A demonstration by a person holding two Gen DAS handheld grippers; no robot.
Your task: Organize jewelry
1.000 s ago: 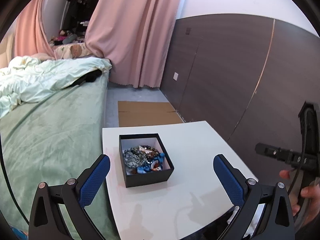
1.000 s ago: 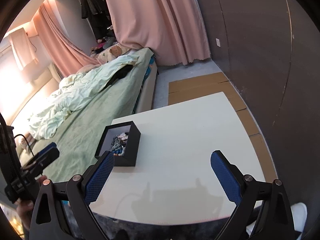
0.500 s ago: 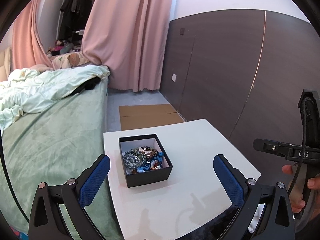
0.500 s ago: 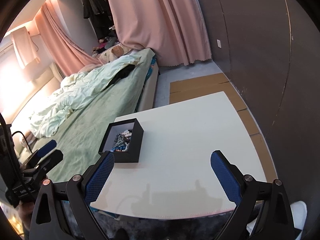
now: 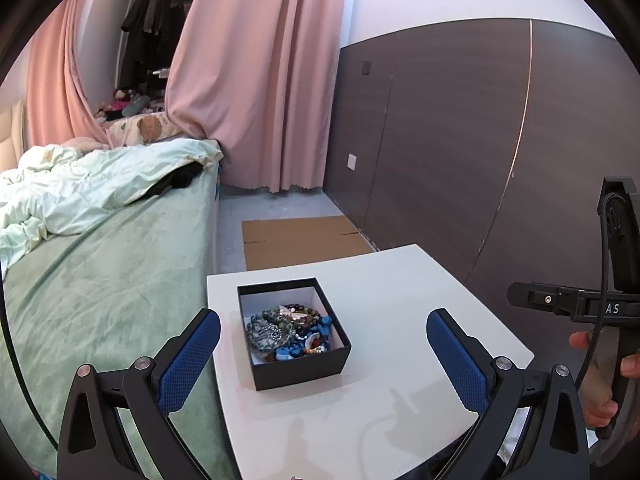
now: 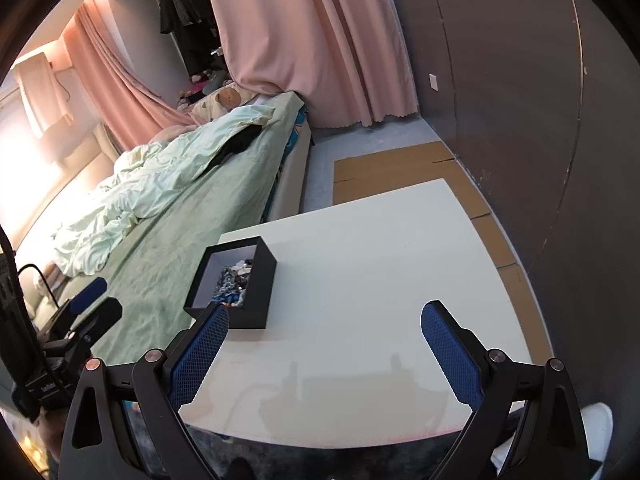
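- Jewelry (image 5: pixel 289 330) lay in a tangled heap inside a black box (image 5: pixel 298 364) with a pale lining; grey-green beads, blue pieces and some brown and reddish bits showed in the pile.
- The black box stood open-topped on the white bench (image 5: pixel 400 320), near the bench's edge on the bed side, with bare bench surface all around it.
- From the right wrist view, the black box (image 6: pixel 256 292) sat ahead and to the left, its jewelry (image 6: pixel 234 276) partly hidden by the near wall of the box.
- The left tool (image 5: pixel 322 356) hung above the near part of the bench, its two blue-padded fingers (image 5: pixel 188 360) spread wide apart and holding nothing; the box appeared between them, farther off.
- The right tool (image 6: pixel 324 354) was likewise spread wide with nothing between its blue pads (image 6: pixel 452 358), hovering over bare bench (image 6: pixel 380 248) to the right of the box.
- The person's right hand (image 5: pixel 600 376) gripped the handle of the right tool at the right edge of the left wrist view.
- A bed (image 5: pixel 108 280) with a green cover ran along the bench's left side, with a rumpled pale quilt (image 5: pixel 80 192) farther up.
- Pink curtains (image 5: pixel 256 80) hung behind, a dark panelled wall (image 5: pixel 460 140) stood to the right, and flat cardboard (image 5: pixel 300 240) lay on the floor beyond the bench.
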